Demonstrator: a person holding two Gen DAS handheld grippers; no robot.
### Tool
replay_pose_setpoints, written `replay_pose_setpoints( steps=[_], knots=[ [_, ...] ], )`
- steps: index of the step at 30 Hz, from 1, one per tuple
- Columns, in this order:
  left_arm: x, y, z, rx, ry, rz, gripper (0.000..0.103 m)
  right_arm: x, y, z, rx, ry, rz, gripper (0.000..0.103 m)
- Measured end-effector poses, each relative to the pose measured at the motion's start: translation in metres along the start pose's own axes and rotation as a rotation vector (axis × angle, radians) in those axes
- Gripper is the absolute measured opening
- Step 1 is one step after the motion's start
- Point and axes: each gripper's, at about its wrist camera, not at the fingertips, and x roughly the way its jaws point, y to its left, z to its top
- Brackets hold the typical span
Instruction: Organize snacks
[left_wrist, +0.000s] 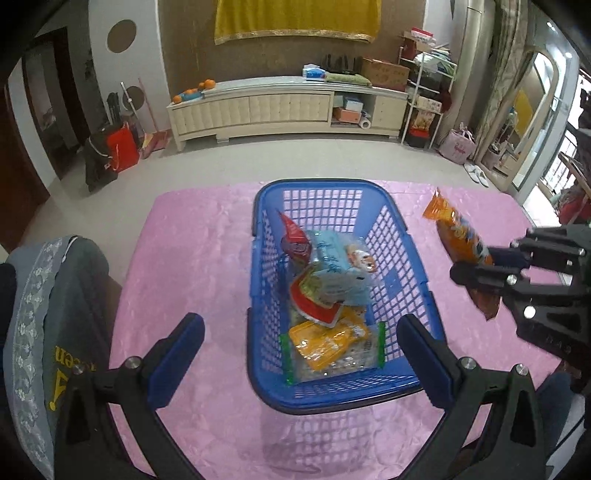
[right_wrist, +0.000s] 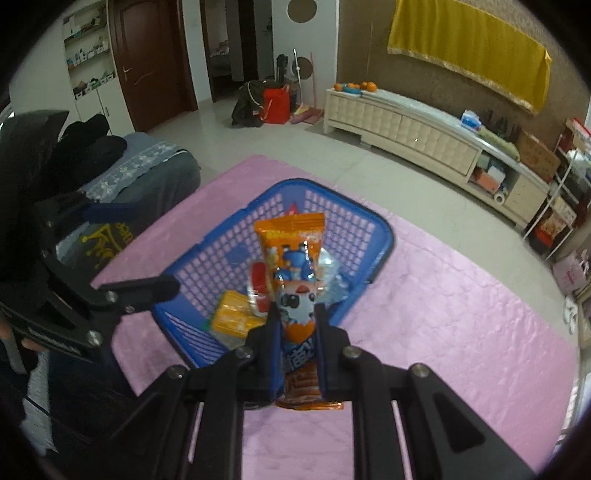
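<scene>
A blue plastic basket stands on the pink tablecloth and holds several snack packs, among them a yellow pack and a light blue pack. My left gripper is open and empty, with its fingers on either side of the basket's near end. My right gripper is shut on an orange snack pack and holds it in the air just right of the basket. The orange pack and the right gripper also show in the left wrist view. The basket also shows in the right wrist view.
A grey padded chair back stands at the table's left edge. A cream TV cabinet runs along the far wall. Bags sit on the floor at the left and right. The left gripper shows at the left of the right wrist view.
</scene>
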Motion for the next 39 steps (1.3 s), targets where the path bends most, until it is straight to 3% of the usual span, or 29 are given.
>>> replay_pose_setpoints(
  steps=[13, 18, 22, 24, 27, 28, 39],
  knots=[
    [0.014, 0.039, -0.014, -0.056, 0.017, -0.022, 0.103, 0.05, 0.027, 0.001, 0.1, 0.134, -0.008, 0.019],
    [0.019, 0.045, -0.017, -0.077, 0.021, -0.034, 0.103, 0.057, 0.035, -0.001, 0.08, 0.158, -0.125, 0.02],
    [0.025, 0.05, -0.02, -0.107, 0.031, -0.064, 0.103, 0.06, 0.027, -0.003, 0.132, 0.177, -0.107, 0.021],
    [0.026, 0.046, -0.023, -0.097, 0.035, -0.063, 0.103, 0.058, 0.023, -0.004, 0.156, 0.171, -0.119, 0.03],
    [0.026, 0.04, -0.027, -0.082, 0.036, -0.058, 0.103, 0.051, 0.021, -0.009, 0.169, 0.15, -0.142, 0.059],
    [0.026, 0.039, -0.028, -0.083, 0.034, -0.057, 0.103, 0.048, 0.019, -0.01, 0.176, 0.135, -0.14, 0.063],
    [-0.012, 0.029, -0.062, -0.204, -0.064, -0.144, 0.103, -0.008, 0.011, -0.052, 0.286, -0.011, -0.165, 0.064]
  ],
)
